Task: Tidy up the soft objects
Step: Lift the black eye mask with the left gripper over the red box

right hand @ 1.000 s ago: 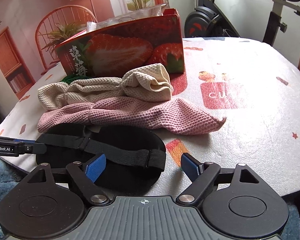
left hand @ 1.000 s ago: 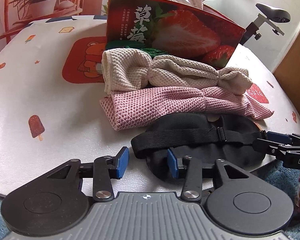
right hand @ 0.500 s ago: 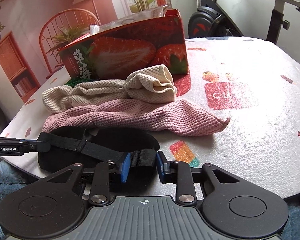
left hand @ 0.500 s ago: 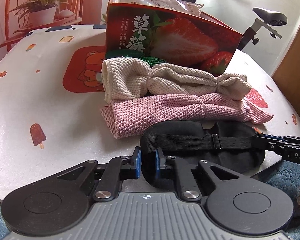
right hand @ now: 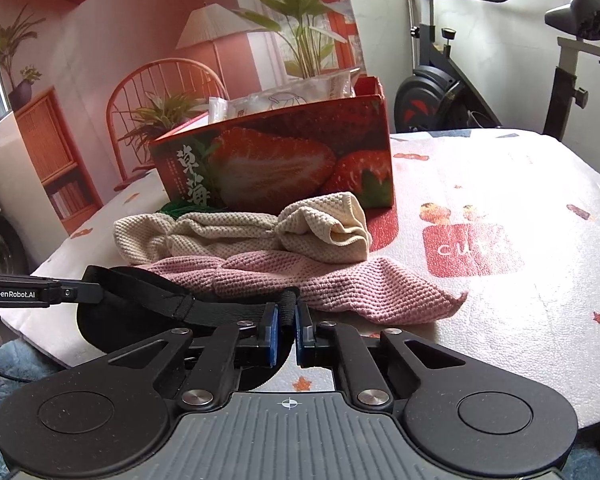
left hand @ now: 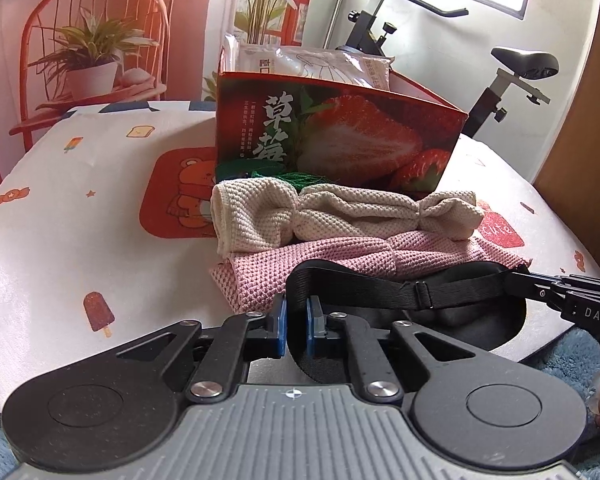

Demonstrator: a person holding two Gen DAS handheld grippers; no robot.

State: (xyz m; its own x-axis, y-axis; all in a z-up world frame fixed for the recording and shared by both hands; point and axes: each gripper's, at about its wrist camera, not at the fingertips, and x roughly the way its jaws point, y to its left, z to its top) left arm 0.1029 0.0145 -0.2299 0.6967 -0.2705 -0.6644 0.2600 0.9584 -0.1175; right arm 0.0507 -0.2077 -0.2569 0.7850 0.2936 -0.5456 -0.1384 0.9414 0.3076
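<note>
- Black eye mask (left hand: 452, 320) lies at near edge of worktop (left hand: 80, 240), just in front of pink towel (left hand: 340, 268).
- Left tool (left hand: 296, 326) is closing, pads pinching one end of mask w/ strap.
- Right tool (right hand: 286, 330) is clamped on other end.
- Beige towel (left hand: 320, 212) sits on pink one, in front of strawberry box (left hand: 340, 140).

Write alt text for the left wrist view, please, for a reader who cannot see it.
The left gripper, its jaws closing, pinches one end of a black sleep mask, and the right gripper holds the other end. Behind lie a pink cloth, a cream cloth and a strawberry box on the table.
</note>
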